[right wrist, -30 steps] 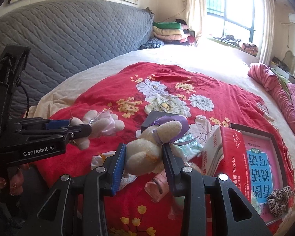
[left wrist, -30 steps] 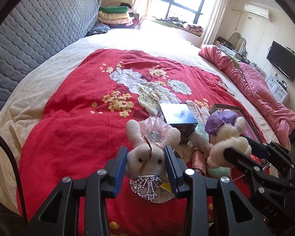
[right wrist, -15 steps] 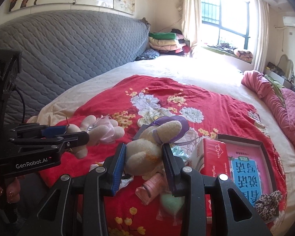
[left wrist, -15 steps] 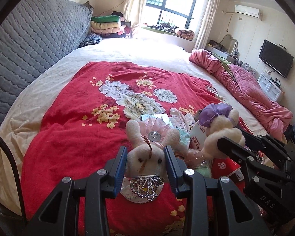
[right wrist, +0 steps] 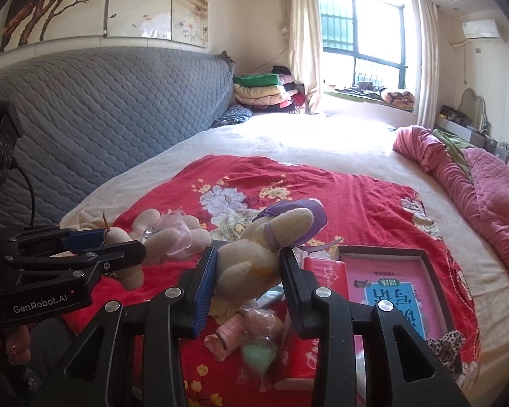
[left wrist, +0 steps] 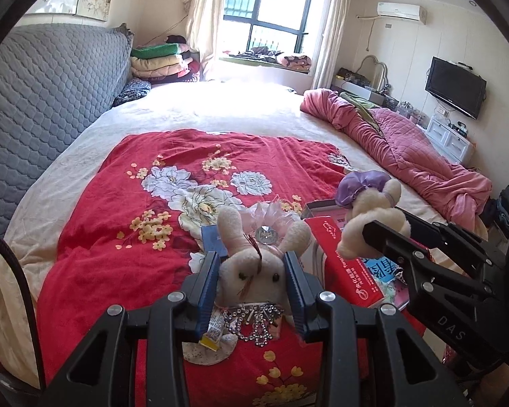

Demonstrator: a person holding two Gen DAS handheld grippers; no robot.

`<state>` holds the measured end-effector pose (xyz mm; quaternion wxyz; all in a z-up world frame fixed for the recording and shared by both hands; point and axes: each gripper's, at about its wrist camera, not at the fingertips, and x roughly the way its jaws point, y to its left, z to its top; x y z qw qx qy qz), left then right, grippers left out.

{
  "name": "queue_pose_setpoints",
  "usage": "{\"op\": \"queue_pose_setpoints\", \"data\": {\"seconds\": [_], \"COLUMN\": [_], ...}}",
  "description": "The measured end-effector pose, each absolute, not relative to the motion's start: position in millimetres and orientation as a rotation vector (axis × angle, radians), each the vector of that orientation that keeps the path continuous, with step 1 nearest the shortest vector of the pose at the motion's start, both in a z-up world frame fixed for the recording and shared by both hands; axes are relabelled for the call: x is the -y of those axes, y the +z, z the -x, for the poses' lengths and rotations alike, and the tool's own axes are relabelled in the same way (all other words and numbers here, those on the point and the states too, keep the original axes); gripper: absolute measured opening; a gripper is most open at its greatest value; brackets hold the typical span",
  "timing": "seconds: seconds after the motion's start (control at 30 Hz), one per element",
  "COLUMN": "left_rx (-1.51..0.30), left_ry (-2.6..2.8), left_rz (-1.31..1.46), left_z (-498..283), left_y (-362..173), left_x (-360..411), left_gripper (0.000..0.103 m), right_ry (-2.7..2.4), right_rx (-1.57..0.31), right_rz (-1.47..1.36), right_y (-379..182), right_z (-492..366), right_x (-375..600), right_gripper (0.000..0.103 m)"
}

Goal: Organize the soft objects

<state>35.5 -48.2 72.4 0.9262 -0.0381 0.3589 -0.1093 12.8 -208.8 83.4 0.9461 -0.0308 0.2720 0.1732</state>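
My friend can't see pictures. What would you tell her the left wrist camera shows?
The left gripper squeezes a cream plush bunny with a pink bow above a red flowered blanket. Beside it, the right gripper holds a second bunny in a purple cap.

wrist views face window | close over bed [left wrist: 68,176] | shared: red blanket [right wrist: 322,186]

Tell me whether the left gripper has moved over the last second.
Yes. The left gripper, clamping the pink-bow bunny, has risen and pulled back: the red floral blanket sits lower and farther away.
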Motion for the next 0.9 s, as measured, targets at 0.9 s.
{"op": "queue_pose_setpoints", "data": {"seconds": [0.9], "left_rx": [-0.744], "left_ry": [-0.43], "left_rz": [-0.058], "left_z": [-52.5], "left_y": [93.6], "left_x": [199.0], "left_gripper": [0.038], "right_ry": [0.131], "right_rx": [-0.451], "right_rz": [-0.098], "right_y": [119.0], "right_z": [8.1], "right_x": [358.1], "right_gripper": [0.039]}}
